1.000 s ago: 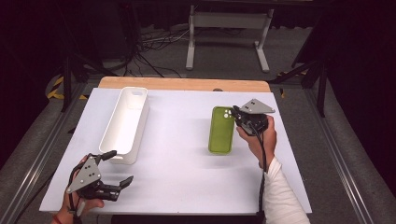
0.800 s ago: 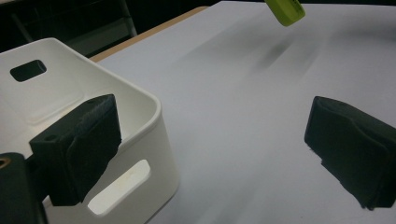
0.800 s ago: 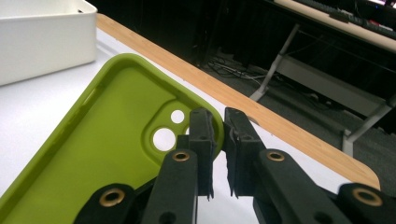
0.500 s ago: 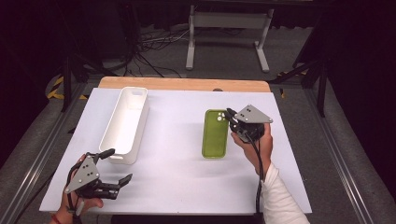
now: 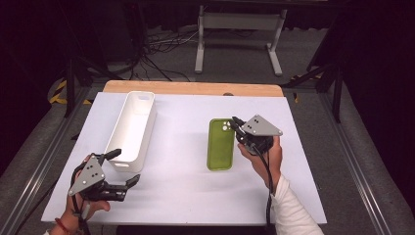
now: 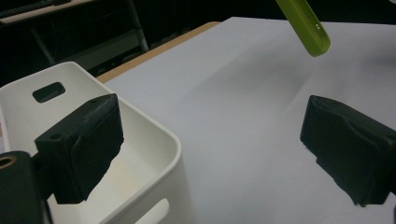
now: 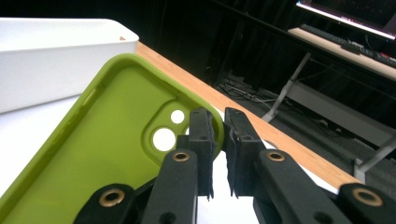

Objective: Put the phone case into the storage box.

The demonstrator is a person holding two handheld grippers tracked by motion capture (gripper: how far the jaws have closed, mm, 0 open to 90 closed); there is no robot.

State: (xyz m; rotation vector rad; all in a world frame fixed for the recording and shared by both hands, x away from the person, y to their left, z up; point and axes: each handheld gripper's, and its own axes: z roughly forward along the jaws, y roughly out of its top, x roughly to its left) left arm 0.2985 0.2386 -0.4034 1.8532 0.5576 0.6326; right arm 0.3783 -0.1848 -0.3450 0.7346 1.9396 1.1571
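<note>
A lime-green phone case (image 5: 220, 144) lies lengthwise right of the table's middle, hollow side up. My right gripper (image 5: 235, 126) is shut on its far right rim beside the camera cutout. In the right gripper view the jaws pinch that rim of the case (image 7: 116, 140), my gripper (image 7: 218, 135) closing on the edge. I cannot tell whether the case rests flat or is lifted. A long white bin (image 5: 132, 129) stands at the left. My left gripper (image 5: 122, 169) is open by the bin's near end, holding nothing. In the left gripper view the bin (image 6: 154, 140) is at the left and the case (image 6: 303, 25) farther off.
A white board (image 5: 186, 196) covers the table, with a wooden strip (image 5: 195, 88) along its far edge. A metal stand (image 5: 240, 22) and cables sit on the dark floor behind. The bin's white wall (image 7: 51, 56) shows past the case.
My right gripper has moved left and a little toward the person, taking the green case with it. The left gripper has stayed where it was, still open.
</note>
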